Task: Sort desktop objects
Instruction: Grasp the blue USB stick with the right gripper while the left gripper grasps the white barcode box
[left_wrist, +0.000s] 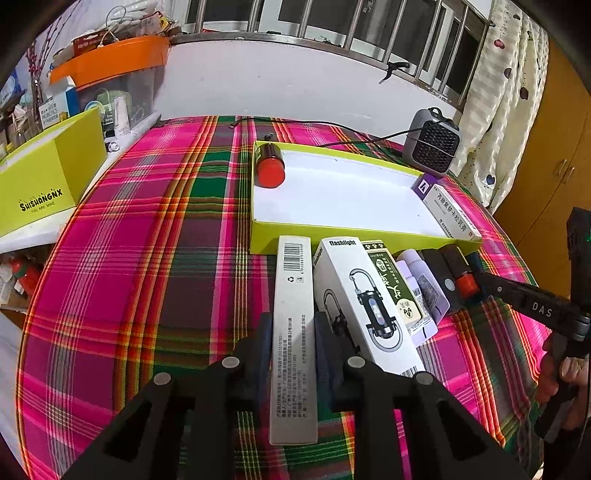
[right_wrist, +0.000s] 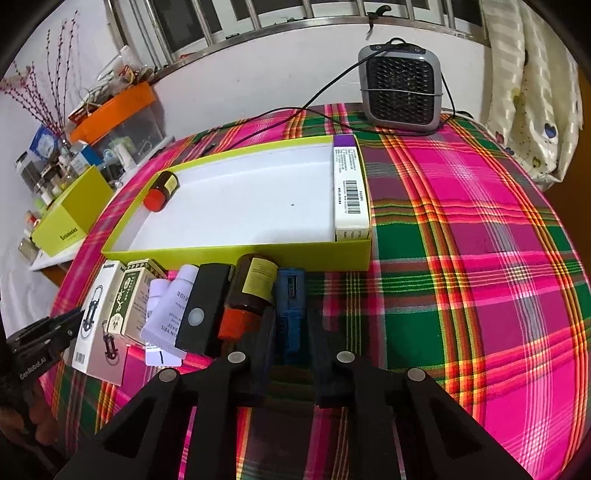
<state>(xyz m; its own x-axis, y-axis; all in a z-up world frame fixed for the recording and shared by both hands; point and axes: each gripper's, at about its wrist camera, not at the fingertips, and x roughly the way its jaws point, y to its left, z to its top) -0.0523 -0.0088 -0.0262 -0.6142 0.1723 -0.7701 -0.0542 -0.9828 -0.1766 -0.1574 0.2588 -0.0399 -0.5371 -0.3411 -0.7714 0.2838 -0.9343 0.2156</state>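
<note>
Lime tray (right_wrist: 236, 254) on plaid cloth, two items inside.
Tray holds red-capped bottle (right_wrist: 159, 191) far-left corner, purple-ended carton (right_wrist: 350, 192) along right wall. Left gripper (left_wrist: 293, 328) clamped on long white box (left_wrist: 293, 332) before tray; right gripper (right_wrist: 291, 325) parted around blue box (right_wrist: 291, 306), touching unclear.

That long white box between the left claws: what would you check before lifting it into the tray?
1. White box sits between the left gripper's fingers: ok.
2. Fingers clamped on it: cannot tell; they sit close at both sides.
3. Bare floor in the tray: ok; only a red-capped jar and a purple-ended box lie at its ends.
4. Flashlight box clear of the lift: not ok, it lies right alongside.
5. Right gripper out of the way: ok, it straddles the blue item at the row's other end.
</note>
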